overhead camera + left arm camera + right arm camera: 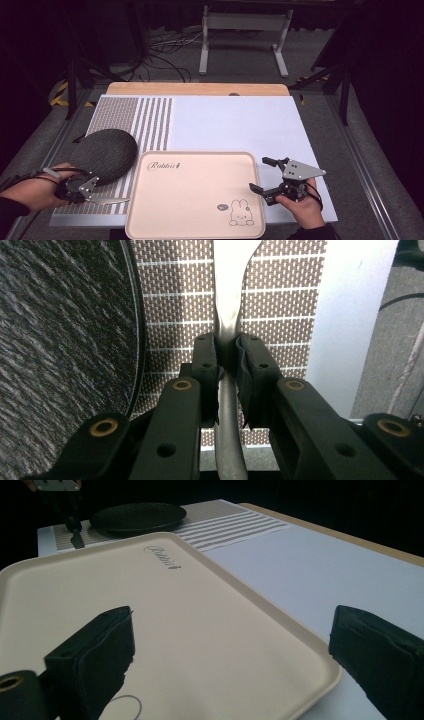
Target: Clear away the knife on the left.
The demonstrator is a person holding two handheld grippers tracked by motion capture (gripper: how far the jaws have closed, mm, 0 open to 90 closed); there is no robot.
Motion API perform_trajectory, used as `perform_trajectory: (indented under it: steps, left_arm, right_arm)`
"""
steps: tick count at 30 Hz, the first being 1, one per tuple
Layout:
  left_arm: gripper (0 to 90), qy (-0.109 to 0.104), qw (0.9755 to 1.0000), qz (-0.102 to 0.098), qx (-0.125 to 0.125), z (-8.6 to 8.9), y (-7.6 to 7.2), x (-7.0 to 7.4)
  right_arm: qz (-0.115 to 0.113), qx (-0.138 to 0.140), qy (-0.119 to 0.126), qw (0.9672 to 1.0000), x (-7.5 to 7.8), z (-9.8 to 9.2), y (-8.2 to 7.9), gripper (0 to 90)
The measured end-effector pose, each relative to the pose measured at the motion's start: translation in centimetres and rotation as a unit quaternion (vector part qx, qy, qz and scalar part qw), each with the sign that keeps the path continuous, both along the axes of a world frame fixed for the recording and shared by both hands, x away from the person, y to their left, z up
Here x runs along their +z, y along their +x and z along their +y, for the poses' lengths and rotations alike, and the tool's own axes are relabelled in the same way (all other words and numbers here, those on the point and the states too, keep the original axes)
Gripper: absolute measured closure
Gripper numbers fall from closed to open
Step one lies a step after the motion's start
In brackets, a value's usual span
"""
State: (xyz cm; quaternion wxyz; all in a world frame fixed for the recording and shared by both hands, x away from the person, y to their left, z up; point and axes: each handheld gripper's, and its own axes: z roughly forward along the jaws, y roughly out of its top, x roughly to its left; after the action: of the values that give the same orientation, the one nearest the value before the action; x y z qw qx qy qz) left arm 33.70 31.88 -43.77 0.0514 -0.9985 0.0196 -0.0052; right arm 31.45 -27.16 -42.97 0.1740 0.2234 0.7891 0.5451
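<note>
Left gripper (92, 192) is clamped on a knife (111, 201) by its handle, just left of the tray (195, 227), probably to lift it over. Right gripper (264, 176) hangs wide open at the tray's right edge, ready to help.

Table brightly lit (surroundings dark); close jaws slightly blurred.

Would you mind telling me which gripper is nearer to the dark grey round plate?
The left. The left gripper sits just below the dark grey round plate, clamped on a silver knife. The right gripper stands open across the beige tray, far from the plate.
</note>
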Motion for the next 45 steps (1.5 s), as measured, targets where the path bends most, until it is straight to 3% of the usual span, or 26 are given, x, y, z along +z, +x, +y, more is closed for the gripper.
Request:
perform_trajectory:
  steps: [6, 8, 19, 20, 26, 28, 30, 31, 32, 33, 34, 35, 36, 37, 39, 40, 41, 43, 44, 45]
  left_arm:
    - [79.9, -0.007, 0.9999, -0.004, 0.006, 0.2, -0.1, 0.0]
    - [80.0, 0.0, 1.0, -0.002, 0.007, 0.0, 0.0, 0.1]
    - [80.2, -0.024, 0.9982, -0.004, 0.054, 1.1, -0.1, 1.0]
    - [80.2, -0.043, 0.9968, 0.0, 0.067, 1.2, -0.1, 1.6]
    - [80.2, -0.085, 0.9892, 0.006, 0.119, 1.0, 0.0, 3.8]
    - [80.2, -0.1, 0.9846, 0.008, 0.143, 0.9, 0.0, 4.5]
    - [80.2, -0.118, 0.9783, 0.023, 0.169, 0.9, 0.1, 4.9]
    - [80.2, -0.131, 0.973, 0.039, 0.186, 0.9, 0.2, 4.9]
    - [80.2, -0.137, 0.9694, 0.043, 0.199, 0.8, 0.3, 5.0]
    - [80.2, -0.137, 0.9694, 0.043, 0.199, 0.8, 0.3, 5.0]
    - [80.2, -0.136, 0.9656, 0.047, 0.216, 0.6, 0.4, 5.0]
    - [80.2, -0.138, 0.9634, 0.046, 0.225, 0.6, 0.4, 5.0]
    - [80.2, -0.138, 0.9588, 0.045, 0.244, 0.5, 0.5, 5.2]
    - [80.3, -0.142, 0.9559, 0.044, 0.253, 0.5, 0.5, 5.4]
    - [80.3, -0.152, 0.9466, 0.046, 0.281, 0.4, 0.6, 5.8]
    - [80.3, -0.164, 0.9403, 0.047, 0.295, 0.4, 0.6, 6.1]
    - [80.3, -0.164, 0.9403, 0.047, 0.295, 0.4, 0.6, 6.1]
    - [80.3, -0.181, 0.9308, 0.047, 0.314, 0.1, 0.4, 6.7]
    - [80.3, -0.181, 0.9286, 0.047, 0.32, -0.1, 0.3, 6.9]
    - [80.3, -0.186, 0.9237, 0.049, 0.331, -0.3, 0.2, 7.1]
  right_arm:
    - [0.0, -0.001, 0.001, 1.0, 0.0, 0.1, 0.1, 5.3]
    - [0.0, -0.001, 0.001, 1.0, 0.1, 0.0, 0.0, 5.3]
    - [-0.002, -0.001, 0.002, 1.0, 0.1, -0.1, 0.0, 5.3]
    - [-0.002, -0.002, 0.003, 1.0, 0.1, -0.1, 0.0, 5.3]
    - [-0.002, -0.003, 0.001, 1.0, 0.2, -0.2, 0.1, 5.2]
    - [-0.003, -0.005, 0.003, 1.0, 0.2, -0.2, 0.1, 5.2]
    - [-0.004, -0.006, 0.002, 1.0, 0.2, -0.3, 0.1, 5.2]
    - [-0.004, -0.006, 0.002, 1.0, 0.2, -0.3, 0.1, 5.2]
    - [-0.004, -0.007, 0.002, 1.0, 0.2, -0.4, 0.1, 5.2]
    - [-0.004, -0.007, 0.002, 1.0, 0.2, -0.4, 0.1, 5.2]
    - [-0.004, -0.006, 0.001, 1.0, 0.3, -0.4, 0.2, 5.2]
    - [-0.004, -0.007, 0.002, 1.0, 0.3, -0.4, 0.2, 5.2]
    - [-0.004, -0.008, 0.001, 1.0, 0.3, -0.5, 0.2, 5.1]
    - [-0.004, -0.009, 0.0, 0.9999, 0.3, -0.5, 0.2, 5.1]
    - [-0.003, -0.01, -0.001, 0.9999, 0.2, -0.6, 0.2, 5.1]
    - [-0.003, -0.012, 0.0, 0.9999, 0.2, -0.6, 0.3, 5.1]
    - [-0.003, -0.012, 0.0, 0.9999, 0.2, -0.6, 0.3, 5.1]
    - [0.0, -0.016, 0.001, 0.9999, 0.2, -0.8, 0.3, 5.1]
    - [0.0, -0.019, 0.002, 0.9998, 0.2, -0.9, 0.4, 5.1]
    - [0.001, -0.021, 0.002, 0.9998, 0.2, -0.9, 0.4, 5.1]
